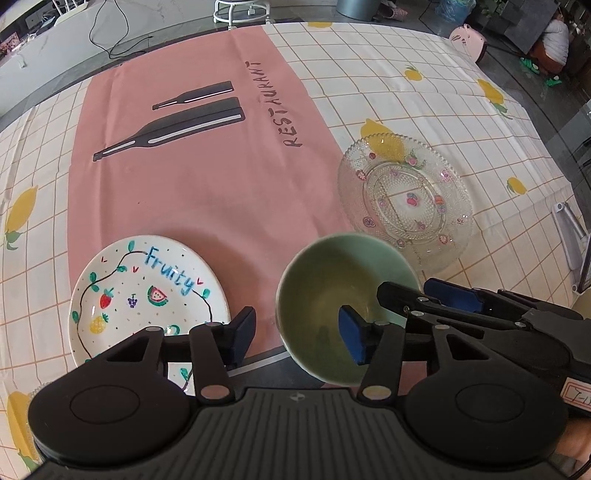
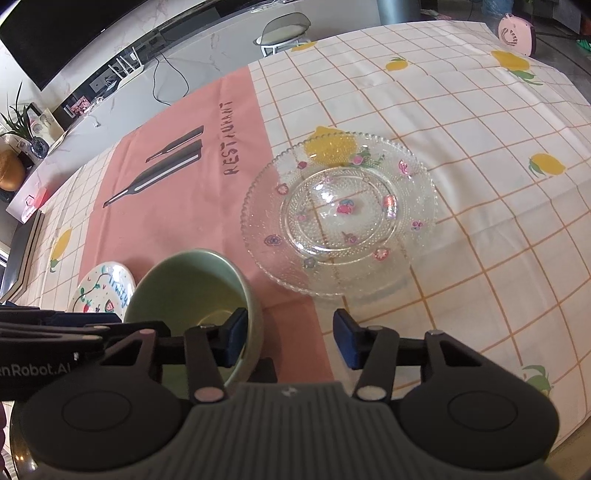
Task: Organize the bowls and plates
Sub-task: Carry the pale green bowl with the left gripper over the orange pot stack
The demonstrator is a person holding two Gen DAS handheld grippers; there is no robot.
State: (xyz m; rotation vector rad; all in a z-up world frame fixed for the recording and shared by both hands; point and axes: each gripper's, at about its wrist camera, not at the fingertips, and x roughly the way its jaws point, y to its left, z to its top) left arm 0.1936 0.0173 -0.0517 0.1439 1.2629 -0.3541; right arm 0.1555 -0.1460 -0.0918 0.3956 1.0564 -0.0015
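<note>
A pale green bowl [image 1: 325,291] [image 2: 184,288] sits at the near edge of the pink runner. My left gripper [image 1: 297,336] is open and straddles the bowl's left wall, one blue pad inside and one outside, with a gap at the outer pad. My right gripper [image 2: 290,339] is open across the bowl's right wall, its inner pad close to the wall and its outer pad well clear. The right gripper [image 1: 421,291] also shows in the left wrist view. A white "Fruity" plate [image 1: 147,291] [image 2: 107,284] lies left of the bowl. A clear glass plate [image 1: 406,199] [image 2: 340,214] lies to the right and beyond.
A pink runner [image 1: 207,177] printed "RESTAURANT" lies over a checked lemon tablecloth [image 2: 461,122]. The table's right edge drops off near a metal frame [image 1: 569,229]. A stool [image 1: 240,11] and a pink fan [image 2: 515,31] stand beyond the far edge, and a person [image 1: 554,40] sits in the background.
</note>
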